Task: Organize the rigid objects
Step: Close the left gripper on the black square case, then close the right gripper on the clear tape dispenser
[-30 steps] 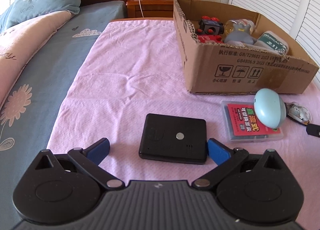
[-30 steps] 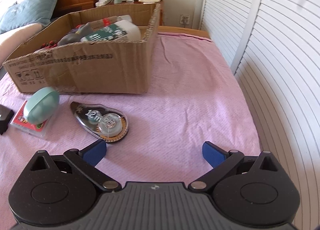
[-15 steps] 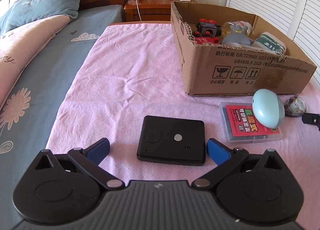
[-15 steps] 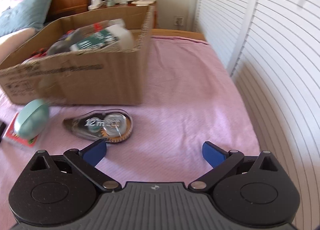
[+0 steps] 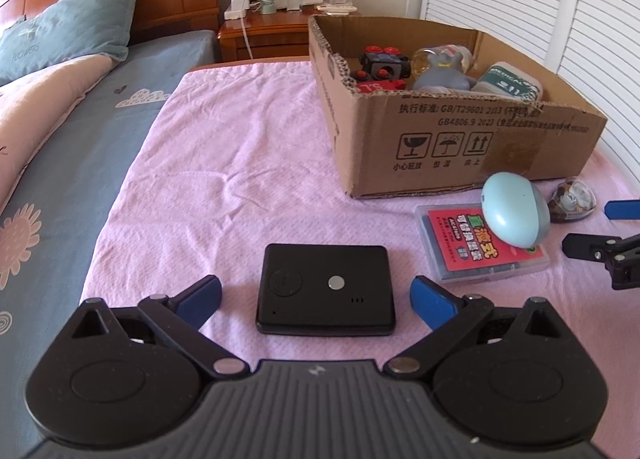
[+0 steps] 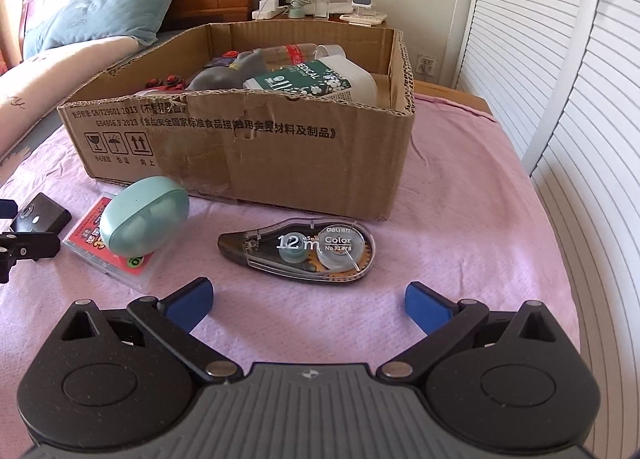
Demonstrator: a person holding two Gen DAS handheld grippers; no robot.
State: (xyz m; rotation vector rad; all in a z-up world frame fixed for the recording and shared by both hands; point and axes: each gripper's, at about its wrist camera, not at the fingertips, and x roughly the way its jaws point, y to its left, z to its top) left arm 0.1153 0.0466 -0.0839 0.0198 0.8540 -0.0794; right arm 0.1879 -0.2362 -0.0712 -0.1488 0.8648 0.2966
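Black device point(image 5: 326, 289) lies flat on the pink cloth point(image 5: 240, 163), between the blue pads of the left gripper point(image 5: 316, 297). The jaws are closing on it but stand clear of both its sides; a second ago the right pad sat nearly against the device's edge, and now a small gap shows on each side.

Right gripper point(image 6: 308, 299) is spread wide with nothing between its pads. A second ago the tape dispenser point(image 6: 300, 249) lay off to the left of its view; now it lies just ahead of the pads, nearly centred. The right gripper's tip has also come into the left view at the far right edge.

Mint case point(image 5: 514, 211) rests on top of the red card box point(image 5: 480, 253), beside the device and near the carton point(image 5: 460, 139). The carton stands open on the cloth and holds a grey figure point(image 5: 442, 73), a black-and-red toy point(image 5: 382, 65), a clear bottle point(image 6: 304, 53) and a white bottle with a green label point(image 6: 316, 81).
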